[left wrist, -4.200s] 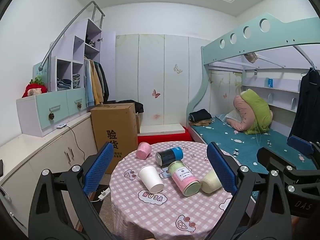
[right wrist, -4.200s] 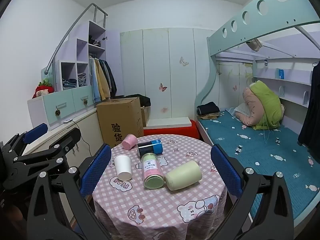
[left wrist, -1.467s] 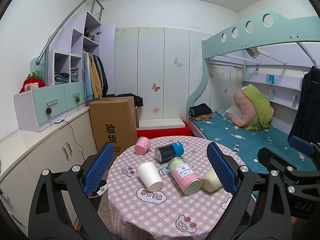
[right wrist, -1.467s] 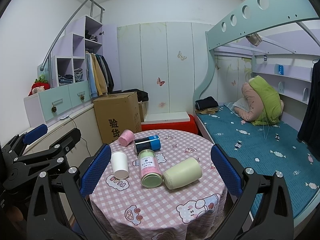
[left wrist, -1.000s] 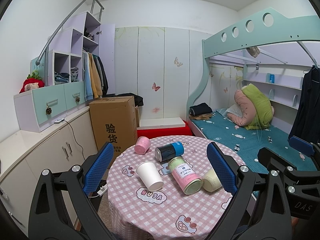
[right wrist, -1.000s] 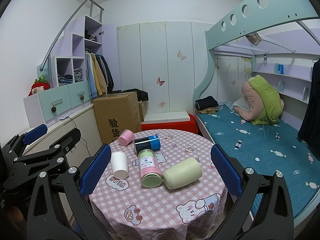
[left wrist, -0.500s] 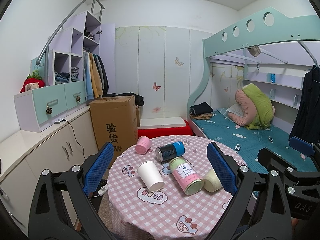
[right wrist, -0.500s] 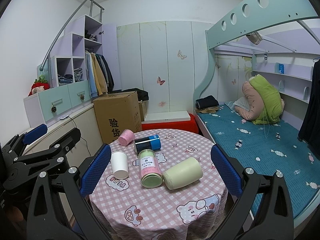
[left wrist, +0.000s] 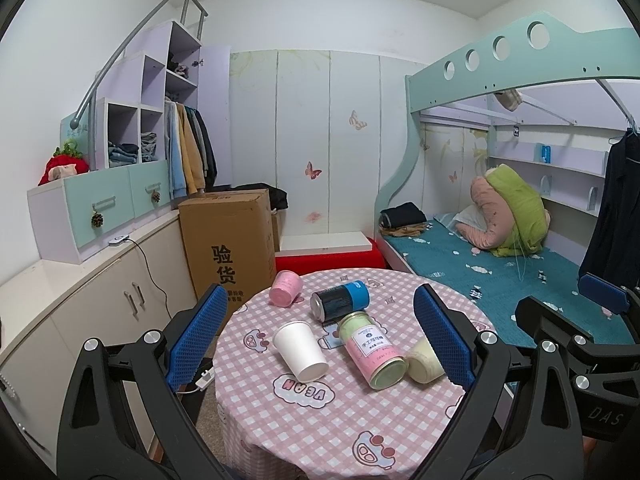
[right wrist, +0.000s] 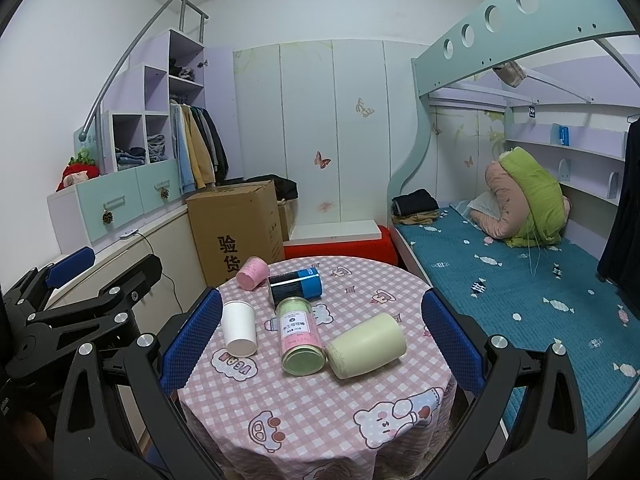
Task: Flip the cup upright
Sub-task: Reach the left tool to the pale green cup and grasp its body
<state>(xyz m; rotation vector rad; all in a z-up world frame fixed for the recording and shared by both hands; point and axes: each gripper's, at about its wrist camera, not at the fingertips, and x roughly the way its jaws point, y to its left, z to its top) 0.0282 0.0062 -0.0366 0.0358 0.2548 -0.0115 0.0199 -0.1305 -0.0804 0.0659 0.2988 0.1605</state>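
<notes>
Cups lying on round table, both grippers wide open, holding nothing.
Left wrist view: left gripper [left wrist: 316,330] above near edge; white cup [left wrist: 301,349] on its side mid-table [left wrist: 304,420]. Right wrist view: right gripper [right wrist: 322,332] likewise; white cup [right wrist: 239,329] toward left edge, cream cup [right wrist: 366,346] beside pink-green can [right wrist: 300,334].

I count five containers lying on the round desk [right wrist: 304,408], all on their sides. Three of them are cups: one white paper cup [right wrist: 239,328] [left wrist: 300,350] left of the pink-and-green tin, one small pink cup [right wrist: 252,273] [left wrist: 285,287] beyond it toward the cardboard box [right wrist: 236,228], one pale cream cup [right wrist: 366,345] [left wrist: 425,364] touching the tin's right side. Two are tins: the pink-and-green tin [right wrist: 300,335] [left wrist: 371,350] in the middle, and one dark tin with a blue end [right wrist: 295,285] [left wrist: 340,301] just behind it. I hold two tools, one in each hand: my left tool [left wrist: 316,334] and my right tool [right wrist: 322,336], both with fingers spread wide.
</notes>
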